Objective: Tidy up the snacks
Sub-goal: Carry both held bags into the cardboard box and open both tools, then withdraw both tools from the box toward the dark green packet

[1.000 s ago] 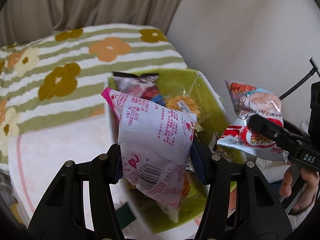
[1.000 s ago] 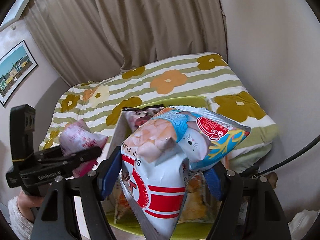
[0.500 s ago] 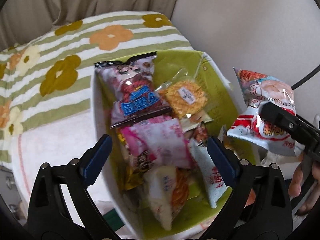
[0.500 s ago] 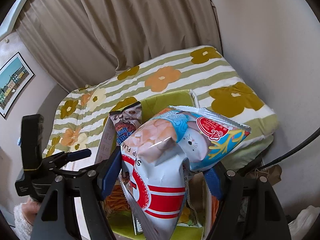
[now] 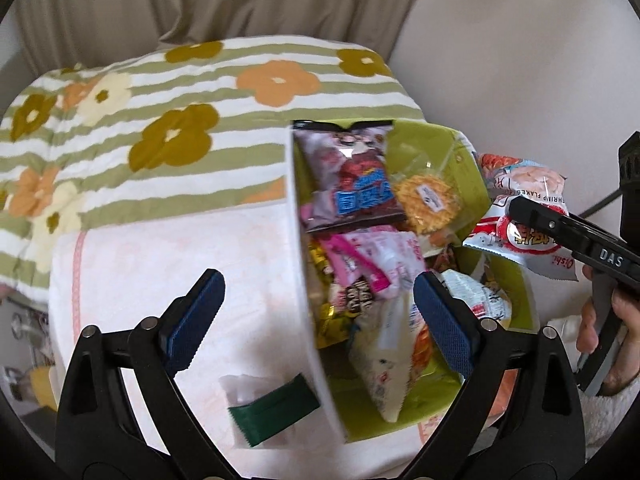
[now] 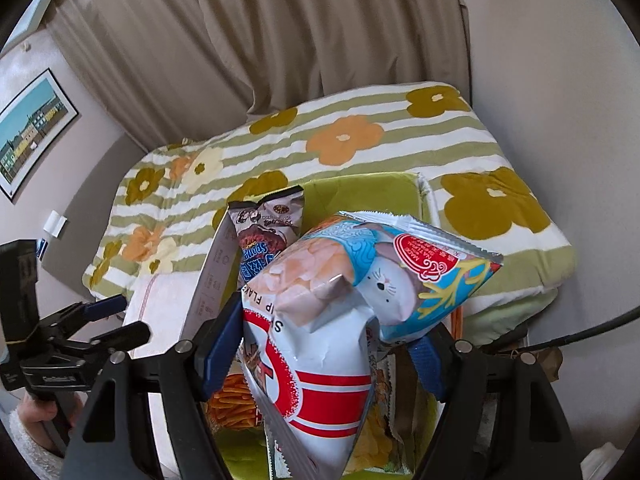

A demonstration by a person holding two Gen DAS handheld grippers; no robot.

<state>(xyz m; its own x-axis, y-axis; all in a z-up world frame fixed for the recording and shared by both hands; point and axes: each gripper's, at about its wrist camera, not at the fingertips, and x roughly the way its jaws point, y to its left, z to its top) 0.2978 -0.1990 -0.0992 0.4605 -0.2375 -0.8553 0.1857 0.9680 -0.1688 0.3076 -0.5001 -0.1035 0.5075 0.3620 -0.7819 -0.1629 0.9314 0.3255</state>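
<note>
A green box (image 5: 424,148) with white outer walls sits on the bed, full of snack packets. A pink-and-white packet (image 5: 380,256) lies inside it among the others. My left gripper (image 5: 316,312) is open and empty above the box's near left wall. My right gripper (image 6: 324,344) is shut on a shrimp flakes bag (image 6: 340,320), white, red and blue, held above the box (image 6: 360,192). That bag also shows in the left wrist view (image 5: 520,216), at the box's right side. My left gripper shows at the left of the right wrist view (image 6: 116,316).
A dark green packet (image 5: 276,408) lies on the pale pink cloth (image 5: 160,260) left of the box. A flowered striped blanket (image 5: 180,100) covers the bed behind. A wall stands close on the right and curtains hang at the back.
My left gripper opened and let the pink-and-white packet fall into the box, then drew back to the left. My right gripper still holds the shrimp flakes bag, now closer over the box.
</note>
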